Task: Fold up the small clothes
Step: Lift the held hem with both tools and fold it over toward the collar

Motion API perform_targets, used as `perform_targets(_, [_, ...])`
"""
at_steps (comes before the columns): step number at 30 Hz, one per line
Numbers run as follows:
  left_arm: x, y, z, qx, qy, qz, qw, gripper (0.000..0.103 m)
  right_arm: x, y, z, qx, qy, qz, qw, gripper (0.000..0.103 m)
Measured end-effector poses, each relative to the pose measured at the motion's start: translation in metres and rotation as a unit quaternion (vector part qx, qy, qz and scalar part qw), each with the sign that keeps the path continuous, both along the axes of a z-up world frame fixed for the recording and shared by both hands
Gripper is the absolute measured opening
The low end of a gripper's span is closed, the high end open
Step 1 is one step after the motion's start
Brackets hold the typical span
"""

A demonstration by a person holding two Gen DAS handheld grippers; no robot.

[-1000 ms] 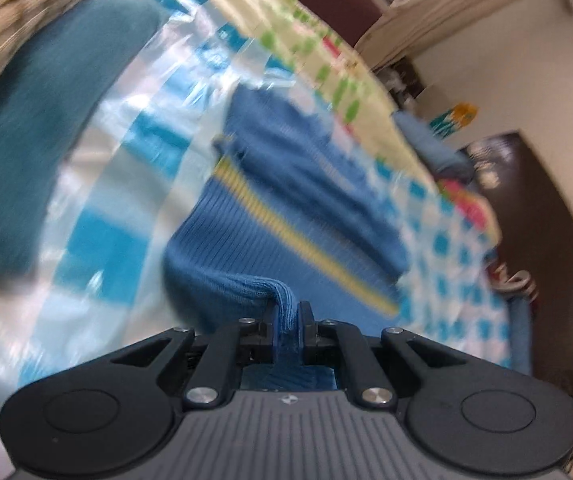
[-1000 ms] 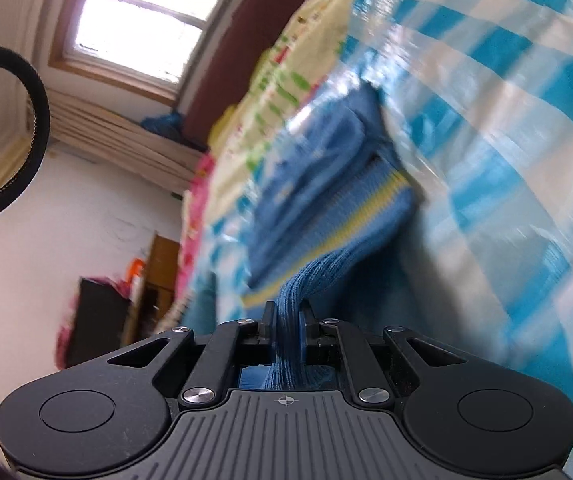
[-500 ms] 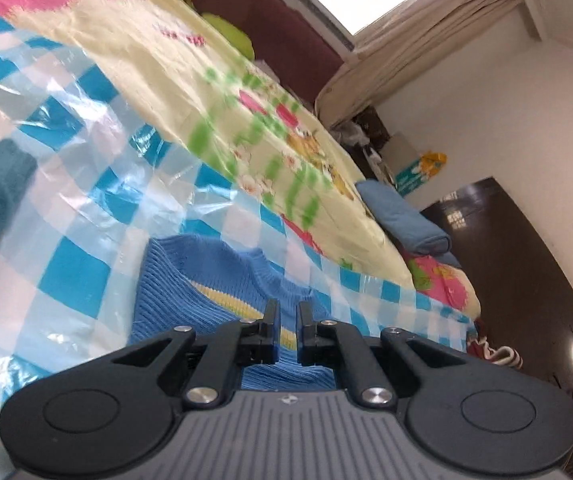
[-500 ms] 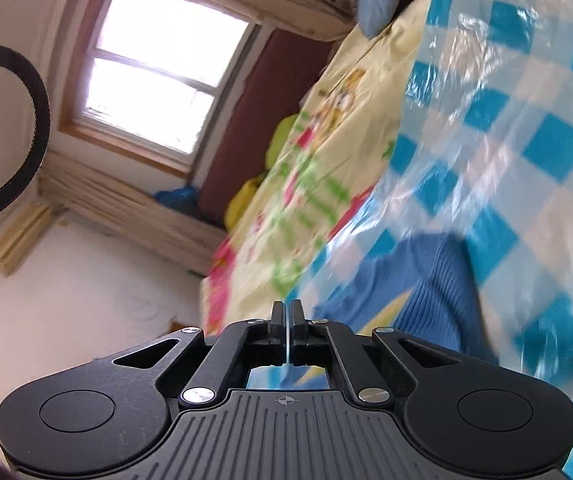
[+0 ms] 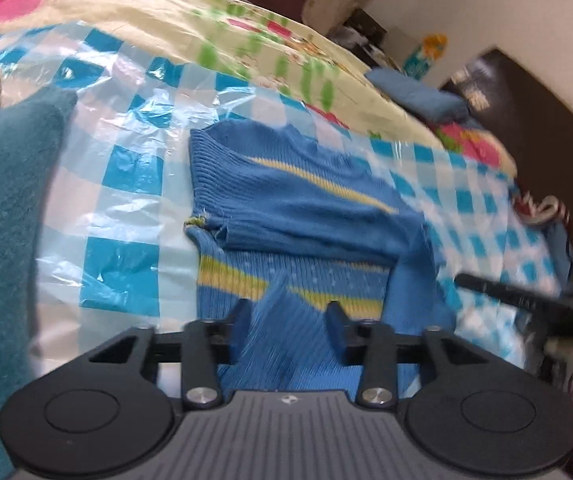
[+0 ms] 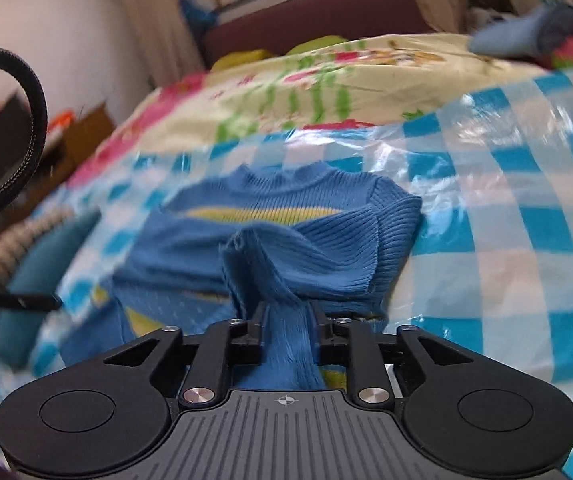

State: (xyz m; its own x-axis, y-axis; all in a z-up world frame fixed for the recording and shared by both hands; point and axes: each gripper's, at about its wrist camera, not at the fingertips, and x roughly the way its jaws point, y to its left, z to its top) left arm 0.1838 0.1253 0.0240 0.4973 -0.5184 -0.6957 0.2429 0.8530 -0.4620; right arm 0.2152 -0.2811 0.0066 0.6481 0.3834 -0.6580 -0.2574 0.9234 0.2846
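The small blue ribbed knit sweater with yellow stripes [image 5: 310,196] lies part-folded on the blue-and-white checked plastic sheet [image 5: 122,168] covering the bed, near its middle. Both claws, left claw [image 5: 288,314] and right claw [image 6: 286,320], are opening, sweater fabric loose between their jaws. This looks like releasing after a fold; next, I judge, each should pull clear and regrip an unfolded edge.

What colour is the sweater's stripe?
Yellow stripe on a blue sweater; clearest in the left wrist view.
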Motion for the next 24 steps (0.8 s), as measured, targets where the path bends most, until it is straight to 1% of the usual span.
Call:
perform_targets(1, [-0.001, -0.005, 0.001, 0.015, -0.003, -0.012, 0.9998, 0.053, -0.002, 0.002, 0.002, -0.006, -0.002, 0.01, 1.0, 0.031])
perform_targets(3, [0.001, -0.012, -0.001, 0.043, -0.005, -0.027, 0.9987, 0.056, -0.001, 0.007, 0.002, -0.009, -0.005, 0.024, 1.0, 0.034])
perform_targets(5, [0.006, -0.018, -0.004, 0.068, -0.008, -0.039, 0.9969, 0.057, 0.0, 0.011, 0.003, -0.013, -0.009, 0.032, 0.999, 0.034])
perform_targets(9, [0.014, -0.029, -0.014, 0.097, -0.009, -0.067, 0.993, 0.057, 0.002, 0.016, 0.003, -0.033, -0.018, 0.043, 0.998, 0.034])
perform_targets(11, [0.016, -0.04, -0.02, 0.115, -0.008, -0.088, 0.9894, 0.056, 0.004, 0.015, 0.002, -0.04, -0.019, 0.045, 0.998, 0.034])
perform_targets(13, [0.017, -0.05, -0.029, 0.132, 0.004, -0.106, 0.9856, 0.05, 0.008, 0.015, 0.001, -0.059, -0.023, 0.049, 0.997, 0.034])
perform_targets(14, [0.018, -0.053, -0.033, 0.138, 0.012, -0.11, 0.9843, 0.039, 0.011, 0.015, 0.001, -0.071, -0.028, 0.052, 0.996, 0.034])
perform_targets(15, [0.018, -0.054, -0.036, 0.141, 0.016, -0.111, 0.9836, 0.028, 0.014, 0.015, 0.001, -0.079, -0.031, 0.056, 0.995, 0.034])
perform_targets(17, [0.017, -0.053, -0.038, 0.138, 0.017, -0.105, 0.9847, 0.02, 0.023, 0.016, -0.001, -0.093, -0.034, 0.065, 0.993, 0.034])
perform_targets(19, [0.016, -0.047, -0.035, 0.112, 0.013, -0.093, 0.9893, 0.017, 0.031, 0.018, -0.002, -0.098, -0.036, 0.079, 0.991, 0.034])
perform_targets(21, [0.016, -0.042, -0.034, 0.095, 0.015, -0.086, 0.9916, 0.015, 0.037, 0.022, -0.004, -0.099, -0.04, 0.096, 0.99, 0.034])
perform_targets(24, [0.014, -0.044, -0.037, 0.096, 0.025, -0.094, 0.9906, 0.015, 0.045, 0.033, -0.006, -0.104, -0.046, 0.13, 0.985, 0.042])
